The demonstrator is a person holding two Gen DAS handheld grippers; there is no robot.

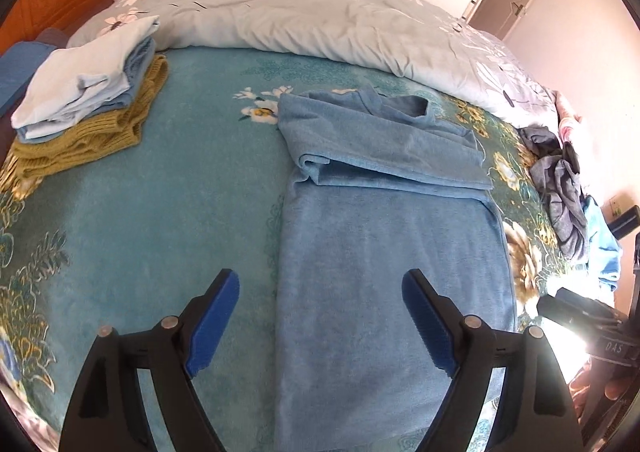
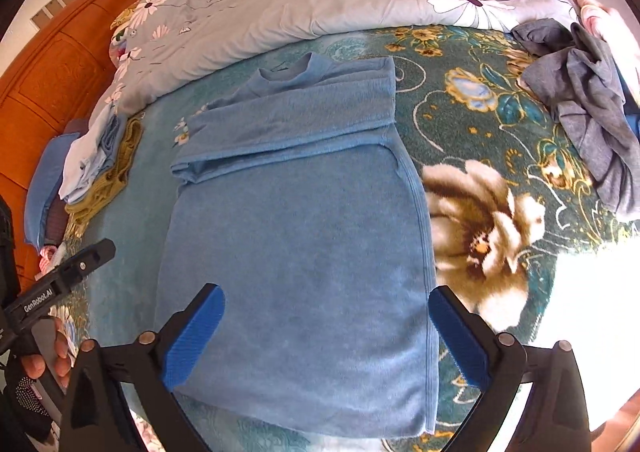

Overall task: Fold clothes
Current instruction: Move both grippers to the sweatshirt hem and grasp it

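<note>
One blue sweater [image 2: 296, 219] lies flat on the bed's teal floral blanket [image 1: 140, 211], its upper part with both sleeves folded across the chest and the collar toward the far side. Two claws hang above its near hem: the left claw [image 1: 320, 316] stands wide open with nothing between its two blue pads, over the sweater's left edge, and the right claw [image 2: 326, 336] is likewise spread wide and empty, its pads straddling the lower body of the garment without touching it. At the far left of the bed sits one stack of folded clothes [image 1: 86, 111], three pieces that can be counted: a white one on top, a light blue one under it, and an olive knitted one at the bottom. At the far right lies one loose heap of grey clothing [image 2: 588, 103], unfolded; how many pieces it holds cannot be told. One grey quilt with white daisies [image 1: 304, 15] is bunched along the far side of the bed.
</note>
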